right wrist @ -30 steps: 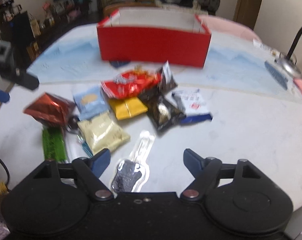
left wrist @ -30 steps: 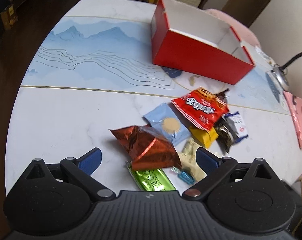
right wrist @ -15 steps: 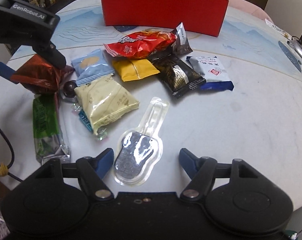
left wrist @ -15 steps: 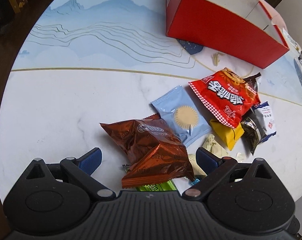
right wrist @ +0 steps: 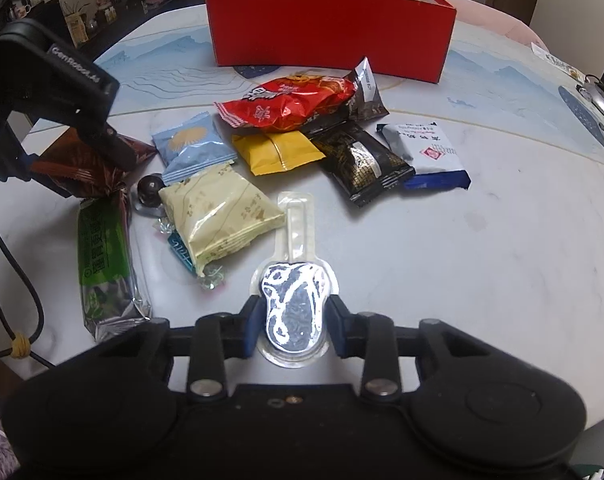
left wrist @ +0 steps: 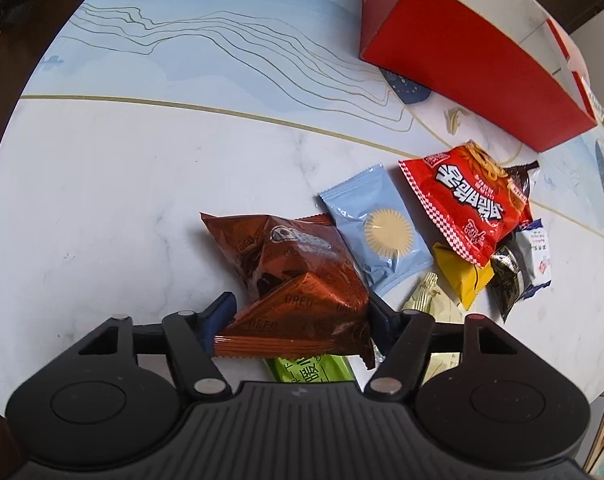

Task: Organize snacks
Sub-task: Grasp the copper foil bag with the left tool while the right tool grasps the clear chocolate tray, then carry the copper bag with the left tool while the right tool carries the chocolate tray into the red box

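Presently we log the left tool (left wrist: pixel 297 320) clamped on the brown Oreo bag (left wrist: pixel 293 276) and the right tool (right wrist: pixel 293 316) clamped on the clear spoon-shaped packet (right wrist: pixel 293 304), both well short of the red box (right wrist: pixel 330 36); slick foil may slip during the carry.

- Glossy crinkled foil on the brown Oreo bag (left wrist: pixel 297 276), lower centre of the left wrist view.
- Clear, shiny moulded plastic on the spoon-shaped blister pack (right wrist: pixel 295 280), lower centre of the right wrist view.
- Smooth polished marble-look top on the table (left wrist: pixel 141 184).
- Matt red card outside, plain white inside, on the box (right wrist: pixel 330 36) at top.
- Matt black plastic on the right gripper (right wrist: pixel 293 320); blue pads.
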Tool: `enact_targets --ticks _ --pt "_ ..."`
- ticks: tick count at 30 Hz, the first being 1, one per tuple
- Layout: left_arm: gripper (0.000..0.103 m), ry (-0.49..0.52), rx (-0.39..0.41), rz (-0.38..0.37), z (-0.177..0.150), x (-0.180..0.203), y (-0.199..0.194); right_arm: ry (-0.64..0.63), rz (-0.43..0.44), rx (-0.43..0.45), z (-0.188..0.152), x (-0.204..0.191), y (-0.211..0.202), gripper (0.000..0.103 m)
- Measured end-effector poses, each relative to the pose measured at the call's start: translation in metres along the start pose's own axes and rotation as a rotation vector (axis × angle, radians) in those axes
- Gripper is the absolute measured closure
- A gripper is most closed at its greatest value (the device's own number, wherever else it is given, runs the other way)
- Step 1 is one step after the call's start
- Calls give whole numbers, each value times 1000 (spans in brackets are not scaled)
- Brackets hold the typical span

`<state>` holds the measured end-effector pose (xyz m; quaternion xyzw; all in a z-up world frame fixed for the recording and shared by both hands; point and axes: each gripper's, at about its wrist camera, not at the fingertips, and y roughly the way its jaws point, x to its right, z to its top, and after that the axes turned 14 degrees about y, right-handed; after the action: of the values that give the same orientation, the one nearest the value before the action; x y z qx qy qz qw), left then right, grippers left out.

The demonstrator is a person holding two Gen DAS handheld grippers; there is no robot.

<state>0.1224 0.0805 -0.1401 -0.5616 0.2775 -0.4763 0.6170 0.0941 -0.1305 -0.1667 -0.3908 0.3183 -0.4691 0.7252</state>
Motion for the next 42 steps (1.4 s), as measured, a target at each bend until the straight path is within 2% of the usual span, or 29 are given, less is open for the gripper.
enact_targets --ticks 13,23,29,35,42 --pt "65 -15 53 -53 -6 -10 -14 108 -36 60 4 22 -15 71" --pt "69 -50 78 -88 -18 -22 -37 131 -10 142 13 26 -45 71" --pt "69 -9 169 -104 -20 -18 -68 122 17 211 27 26 -68 71" --pt "69 78 275 -119 -11 2 -103 77 46 267 55 20 -88 71" --pt "68 140 347 -139 21 29 -130 29 77 349 109 17 -104 71"
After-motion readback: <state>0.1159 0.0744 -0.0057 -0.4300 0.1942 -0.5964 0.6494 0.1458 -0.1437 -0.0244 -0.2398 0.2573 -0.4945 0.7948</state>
